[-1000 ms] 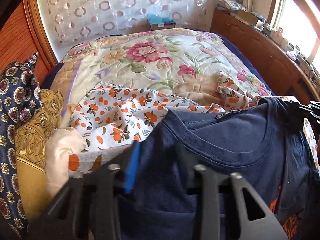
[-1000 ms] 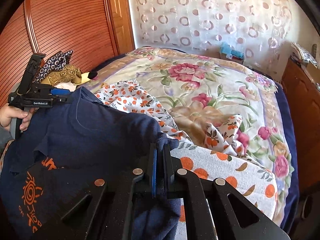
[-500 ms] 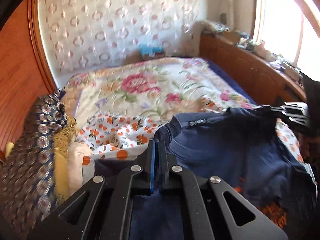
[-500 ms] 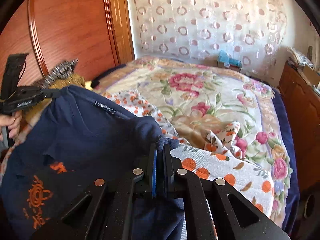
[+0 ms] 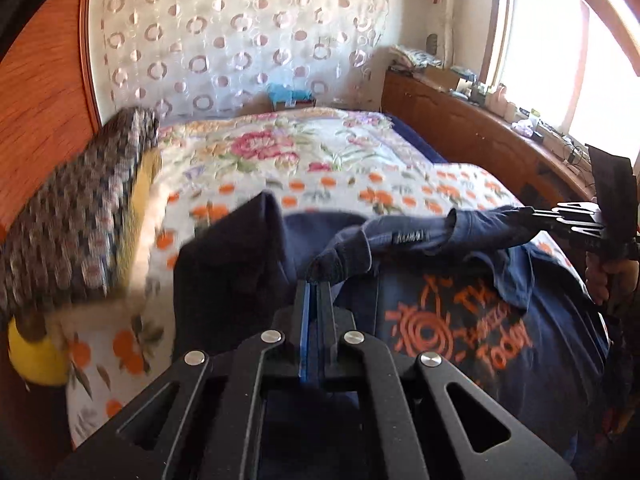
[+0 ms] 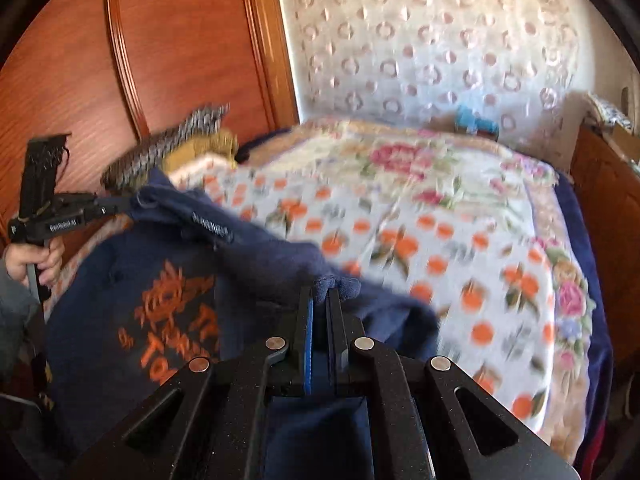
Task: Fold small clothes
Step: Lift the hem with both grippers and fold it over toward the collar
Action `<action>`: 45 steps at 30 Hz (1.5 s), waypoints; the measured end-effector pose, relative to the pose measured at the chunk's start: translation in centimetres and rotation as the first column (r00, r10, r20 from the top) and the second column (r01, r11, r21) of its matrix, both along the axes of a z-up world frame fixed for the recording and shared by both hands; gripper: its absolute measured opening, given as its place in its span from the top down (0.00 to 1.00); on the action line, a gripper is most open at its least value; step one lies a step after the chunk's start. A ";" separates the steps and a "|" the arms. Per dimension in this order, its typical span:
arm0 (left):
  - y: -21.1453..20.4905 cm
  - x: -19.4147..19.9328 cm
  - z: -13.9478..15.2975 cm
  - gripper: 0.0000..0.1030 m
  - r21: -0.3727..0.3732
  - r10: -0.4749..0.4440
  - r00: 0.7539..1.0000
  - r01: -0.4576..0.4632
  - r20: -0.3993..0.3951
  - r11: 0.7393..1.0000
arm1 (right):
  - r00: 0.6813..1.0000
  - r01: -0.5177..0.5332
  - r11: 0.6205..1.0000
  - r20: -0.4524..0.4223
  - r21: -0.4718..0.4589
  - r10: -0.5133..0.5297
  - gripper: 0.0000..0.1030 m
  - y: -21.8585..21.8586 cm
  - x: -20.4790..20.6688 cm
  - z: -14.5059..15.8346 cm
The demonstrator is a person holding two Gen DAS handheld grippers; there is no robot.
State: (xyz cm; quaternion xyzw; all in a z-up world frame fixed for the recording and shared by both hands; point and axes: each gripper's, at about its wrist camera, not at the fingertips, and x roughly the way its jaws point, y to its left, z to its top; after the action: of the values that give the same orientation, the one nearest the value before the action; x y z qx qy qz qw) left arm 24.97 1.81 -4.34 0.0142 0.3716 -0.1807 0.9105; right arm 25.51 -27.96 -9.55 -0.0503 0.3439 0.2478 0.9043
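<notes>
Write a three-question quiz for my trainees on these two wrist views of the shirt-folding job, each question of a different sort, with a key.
1. True or false: both grippers are shut on the navy T-shirt.
2. What colour is the print on the shirt? A green, B orange, C white.
3. Fill in: the shirt hangs over a ____ covered by a sheet with orange flowers.

Key
1. True: the left gripper and the right gripper each pinch fabric near the collar.
2. B.
3. Bed.
</notes>
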 end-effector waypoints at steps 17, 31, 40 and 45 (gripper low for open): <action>-1.2 -0.6 0.8 0.58 -0.046 -0.055 0.998 0.055 -0.007 0.997 | 0.999 -0.031 0.999 -0.039 -0.040 0.030 0.47 4.0 4.0 1.8; -6.3 3.4 -3.5 0.63 0.083 -0.106 0.991 0.113 -0.087 0.990 | 0.972 -0.046 0.999 -0.229 -0.004 0.044 0.94 5.4 9.7 -0.4; -4.7 0.4 1.0 0.95 0.055 -0.100 0.995 0.099 0.012 0.994 | 0.996 -0.038 0.997 -0.072 0.068 0.043 0.97 4.2 4.5 3.0; -3.3 -4.5 4.3 0.95 0.033 -0.106 0.991 0.103 0.083 0.994 | 0.999 -0.037 0.993 0.006 0.108 0.036 0.97 3.1 -0.6 5.2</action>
State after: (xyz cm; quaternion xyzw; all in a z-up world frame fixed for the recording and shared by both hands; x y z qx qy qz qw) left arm 20.46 -1.52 -0.01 0.0542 0.3341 -0.2221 0.9144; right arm 24.92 -24.87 -4.34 -0.0080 0.3272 0.2824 0.9018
